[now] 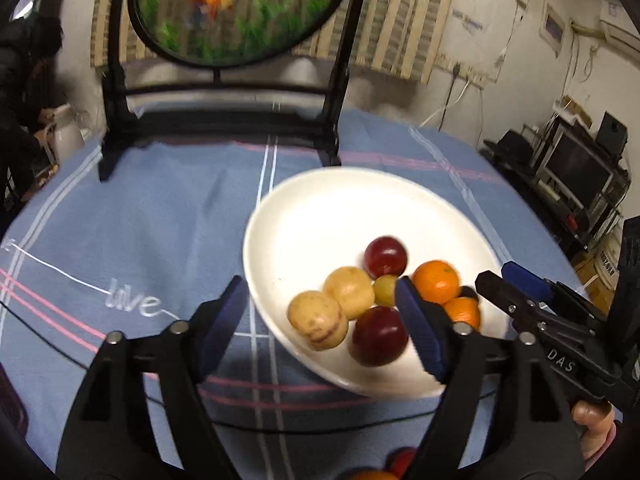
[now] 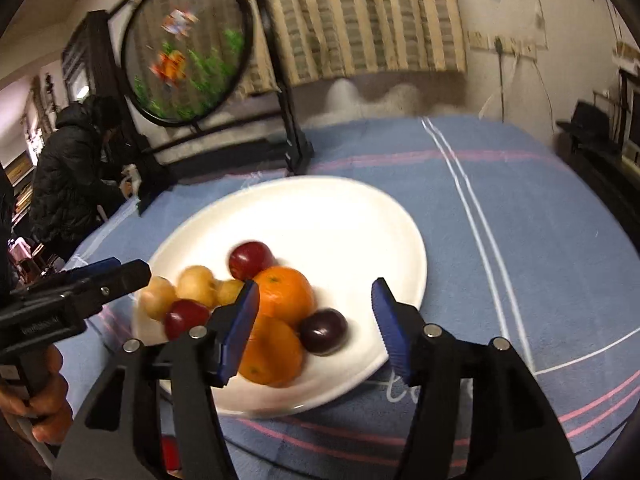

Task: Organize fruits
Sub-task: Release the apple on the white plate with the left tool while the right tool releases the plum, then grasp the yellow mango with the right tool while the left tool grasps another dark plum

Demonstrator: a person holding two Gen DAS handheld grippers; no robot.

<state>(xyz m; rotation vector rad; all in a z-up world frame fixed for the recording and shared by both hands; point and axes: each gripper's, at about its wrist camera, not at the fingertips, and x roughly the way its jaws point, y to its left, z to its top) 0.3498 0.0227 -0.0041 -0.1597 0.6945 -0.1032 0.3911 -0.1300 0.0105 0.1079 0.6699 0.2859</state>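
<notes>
A white plate (image 1: 320,200) (image 2: 320,204) lies on the blue tablecloth (image 1: 140,220). Bunched at its near side are two oranges (image 2: 284,296) (image 2: 272,352), two red fruits (image 1: 386,256) (image 1: 378,336), a dark plum (image 2: 324,332) and a few yellow fruits (image 1: 348,292) (image 1: 316,320). My left gripper (image 1: 322,292) is open, its jaws straddling the plate's near left rim and the yellow fruits without touching them. My right gripper (image 2: 315,284) is open over the near right rim, with the oranges and the plum between its jaws. Each gripper also shows at the edge of the other's view.
A round painted screen (image 1: 224,12) on a black stand occupies the table's far side. A person in a black jacket (image 2: 68,184) bends at the far left. More red and orange fruit (image 1: 400,462) lies near the front edge. A shelf of electronics (image 1: 576,168) stands at the right.
</notes>
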